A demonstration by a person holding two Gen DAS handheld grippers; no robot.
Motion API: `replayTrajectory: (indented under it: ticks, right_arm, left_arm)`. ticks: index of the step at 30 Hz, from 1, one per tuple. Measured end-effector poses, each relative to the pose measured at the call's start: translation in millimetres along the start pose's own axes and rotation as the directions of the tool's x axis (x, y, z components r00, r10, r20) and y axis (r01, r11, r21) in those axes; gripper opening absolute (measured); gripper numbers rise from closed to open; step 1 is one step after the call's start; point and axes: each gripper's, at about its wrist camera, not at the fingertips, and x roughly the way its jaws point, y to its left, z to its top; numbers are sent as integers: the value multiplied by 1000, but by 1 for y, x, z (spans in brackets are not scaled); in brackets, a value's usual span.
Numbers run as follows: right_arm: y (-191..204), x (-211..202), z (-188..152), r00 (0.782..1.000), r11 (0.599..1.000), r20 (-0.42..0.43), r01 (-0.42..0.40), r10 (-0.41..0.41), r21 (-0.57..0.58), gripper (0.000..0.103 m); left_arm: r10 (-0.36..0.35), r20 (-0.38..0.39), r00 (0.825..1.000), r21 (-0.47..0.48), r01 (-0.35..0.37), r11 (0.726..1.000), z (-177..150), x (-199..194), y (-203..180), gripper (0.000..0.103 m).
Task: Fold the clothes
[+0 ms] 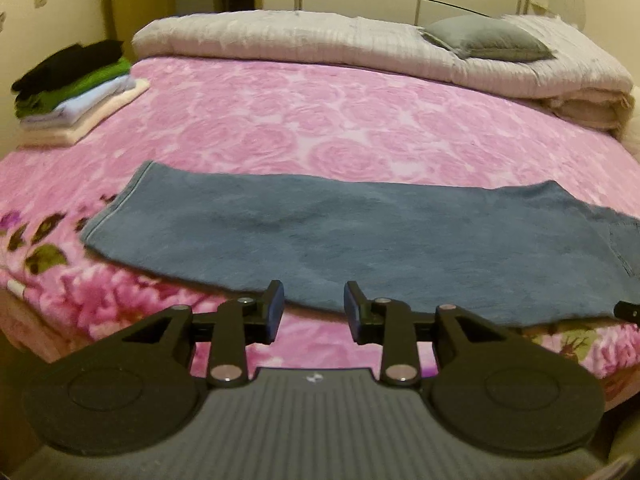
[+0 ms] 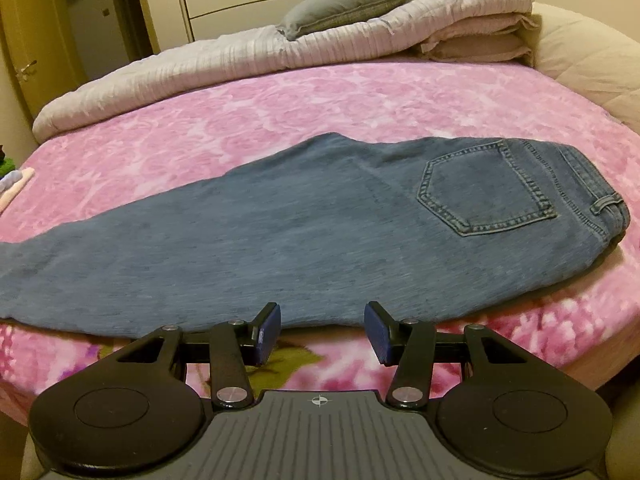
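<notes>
Both tongs (image 1: 314,308) (image 2: 322,330) empty, above jeans (image 2: 312,232) near edge.

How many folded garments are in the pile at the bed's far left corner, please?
4 visible: black garment on top, green garment beneath, pale blue garment next, cream garment at the bottom; more may be hidden between.
</notes>
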Motion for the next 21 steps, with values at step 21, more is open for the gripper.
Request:
replayTrajectory:
  ticks: [21]
  right_arm:
    - [-38,36,-2,995,986,-105,19,-2,165,50]
  left_arm:
    - [-34,155,987,-860,152,488,-45,91,209,30]
